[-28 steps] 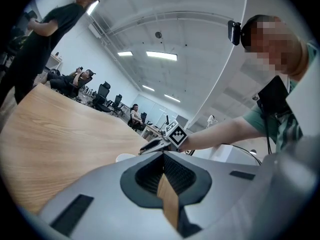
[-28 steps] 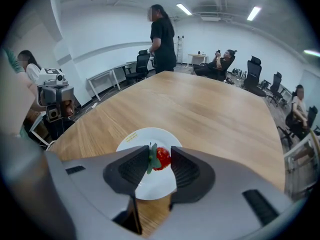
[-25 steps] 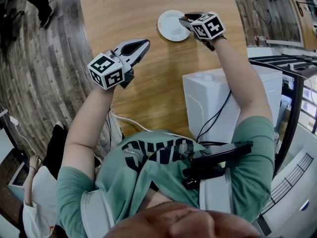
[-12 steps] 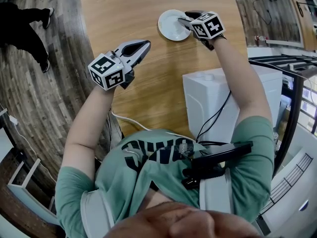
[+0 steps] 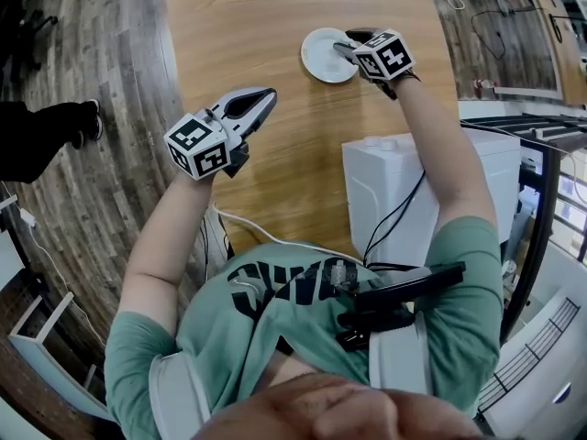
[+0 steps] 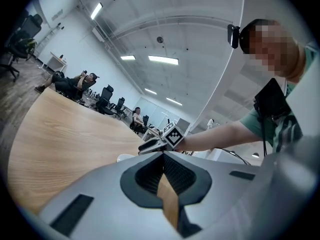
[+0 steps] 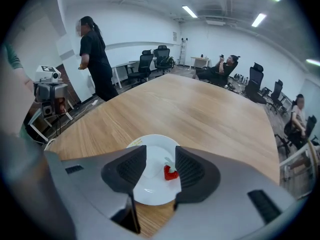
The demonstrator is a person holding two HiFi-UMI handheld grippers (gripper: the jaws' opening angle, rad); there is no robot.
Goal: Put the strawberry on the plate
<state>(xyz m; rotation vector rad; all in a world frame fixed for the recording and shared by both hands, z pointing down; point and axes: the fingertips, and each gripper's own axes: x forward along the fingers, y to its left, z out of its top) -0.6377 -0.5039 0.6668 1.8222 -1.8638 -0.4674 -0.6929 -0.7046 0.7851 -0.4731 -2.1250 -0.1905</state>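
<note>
Head view, table [image 5: 248, 26]: long and of pale wood, with a white plate [image 5: 319, 58] on its far right part.
Head view, right gripper [image 5: 345, 46]: tilted steeply down, its tips over the plate's right side.
Head view, left gripper [image 5: 264, 96]: held above the table, nearer the person, well apart from the plate and roughly level.
Head view, white box [image 5: 431, 181]: stands at the table's near right edge, below the right forearm.
Left gripper view, jaws: pressed together at the tips with nothing between them. A sliver of table shows through the gap behind the tips.
Left gripper view, ahead: the right gripper with its marker cube is above the plate, of which only the rim shows.
Right gripper view, jaws: spread wide, having just been opening. The pads pinch nothing.
Right gripper view, strawberry [image 7: 170, 172]: red with a green top, lying on the plate between the jaws. It is just beside the pad on the view's right, and I cannot tell whether it touches it.
Right gripper view, plate: lies flat on the table, directly under the jaws.
Right gripper view, background: a person in black [image 7: 94, 54] stands beyond the table's left edge, and office chairs [image 7: 162, 56] stand behind.
</note>
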